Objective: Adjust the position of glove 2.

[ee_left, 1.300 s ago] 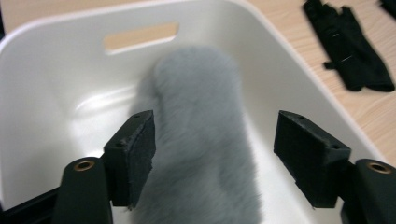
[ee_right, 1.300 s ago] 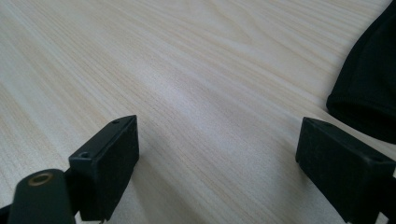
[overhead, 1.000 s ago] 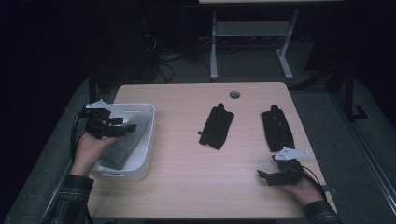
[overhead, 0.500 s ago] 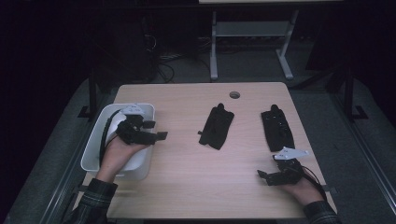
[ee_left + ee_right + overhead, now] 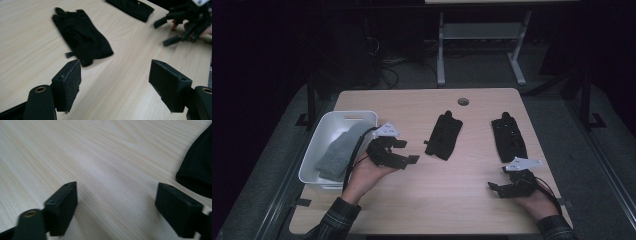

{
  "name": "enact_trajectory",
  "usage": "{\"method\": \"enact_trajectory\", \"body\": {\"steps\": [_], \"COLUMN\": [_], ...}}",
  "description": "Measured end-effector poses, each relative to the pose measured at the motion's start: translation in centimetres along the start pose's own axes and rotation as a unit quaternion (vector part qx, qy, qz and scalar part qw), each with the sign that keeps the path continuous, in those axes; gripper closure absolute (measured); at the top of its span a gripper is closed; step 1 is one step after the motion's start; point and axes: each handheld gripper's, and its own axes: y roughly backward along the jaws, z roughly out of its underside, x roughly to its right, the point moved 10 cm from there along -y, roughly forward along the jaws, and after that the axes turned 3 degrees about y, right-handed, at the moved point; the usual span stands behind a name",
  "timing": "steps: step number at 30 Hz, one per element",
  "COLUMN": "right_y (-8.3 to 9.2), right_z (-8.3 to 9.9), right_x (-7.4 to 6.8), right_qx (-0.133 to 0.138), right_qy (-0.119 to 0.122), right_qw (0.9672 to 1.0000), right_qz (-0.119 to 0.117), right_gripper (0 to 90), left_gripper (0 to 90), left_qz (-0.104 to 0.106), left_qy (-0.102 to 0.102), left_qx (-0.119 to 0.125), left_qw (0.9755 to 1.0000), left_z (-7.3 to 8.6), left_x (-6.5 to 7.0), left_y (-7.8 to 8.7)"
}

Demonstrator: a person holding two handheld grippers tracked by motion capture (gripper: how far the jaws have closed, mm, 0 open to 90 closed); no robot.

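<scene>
wooden table (image 5: 462,190); high view adds bin (image 5: 319,150).

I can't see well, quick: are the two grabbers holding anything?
Left gripper: open, holding nothing.
Right gripper: open, holding nothing; its jaws have just been closing a little.

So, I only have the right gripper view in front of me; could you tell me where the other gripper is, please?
Observer: The left gripper, jaws open and empty, hovers over the table beside a white bin.
Operator: Thank you. What is in that bin?
Observer: A folded grey cloth.
Operator: And what does that gripper face?
Observer: A black glove lying flat mid-table; a second glove lies farther right.
</scene>
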Motion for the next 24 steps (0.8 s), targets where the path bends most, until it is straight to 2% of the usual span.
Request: {"method": "enact_trajectory", "body": {"steps": [3,6,7,8,9,10,14,16,18,19,20,22,23,24], "right_y": [0.3,0.8,0.8,1.2,1.2,1.4,1.3,1.3,1.3,1.3,1.5,1.7,1.7,1.7], "right_z": [-0.4,-0.9,-0.9,-1.5,-1.5,-1.9,-2.2,-2.4,-2.8,-2.8,-3.3,-3.4,-3.4,-3.4], "right_x": [-0.1,0.0,0.0,0.2,0.2,0.6,2.0,2.7,3.5,3.5,4.5,5.6,6.0,6.6], "right_qx": [0.003,0.015,0.015,0.025,0.025,0.026,0.014,0.010,0.010,0.010,0.018,0.016,0.019,0.019], "right_qy": [0.011,0.014,0.014,0.012,0.012,0.007,-0.011,-0.019,-0.023,-0.023,-0.030,-0.030,-0.033,-0.038], "right_qw": [0.9999,0.9998,0.9998,0.9996,0.9996,0.9996,0.9998,0.9997,0.9995,0.9995,0.9991,0.9987,0.9986,0.9983], "right_qz": [-0.005,-0.007,-0.007,-0.004,-0.004,-0.003,0.009,0.012,0.020,0.020,0.026,0.037,0.038,0.041], "right_gripper": [35.5,47.3,47.3,55.5,55.5,64.8,80.6,88.2,89.9,89.9,89.9,89.9,89.9,89.9], "left_gripper": [25.3,25.3,25.3,25.0,24.7,24.2,21.1,18.6,17.0,16.4,15.7,14.7,14.4,14.5], "left_qz": [0.013,0.016,0.018,0.025,0.025,0.021,0.012,0.009,0.009,0.009,0.005,-0.002,-0.003,-0.005], "left_qy": [-0.016,-0.025,-0.031,-0.031,-0.031,-0.046,-0.064,-0.066,-0.062,-0.062,-0.068,-0.065,-0.070,-0.064], "left_qx": [-0.014,-0.015,-0.015,-0.017,-0.017,-0.026,-0.045,-0.051,-0.058,-0.058,-0.065,-0.067,-0.071,-0.069], "left_qw": [0.9997,0.9994,0.9992,0.9990,0.9990,0.9984,0.9968,0.9965,0.9964,0.9964,0.9955,0.9956,0.9950,0.9956], "left_z": [0.9,1.3,1.6,2.2,2.2,3.2,4.8,5.2,6.4,6.4,7.1,7.7,8.0,8.2], "left_x": [1.4,2.0,2.2,2.7,2.7,2.7,2.4,2.2,1.7,1.7,1.4,1.2,0.9,0.8], "left_y": [-1.7,-2.5,-2.9,-3.6,-3.6,-4.4,-5.3,-5.5,-5.8,-5.8,-5.9,-6.1,-6.0,-6.1]}}
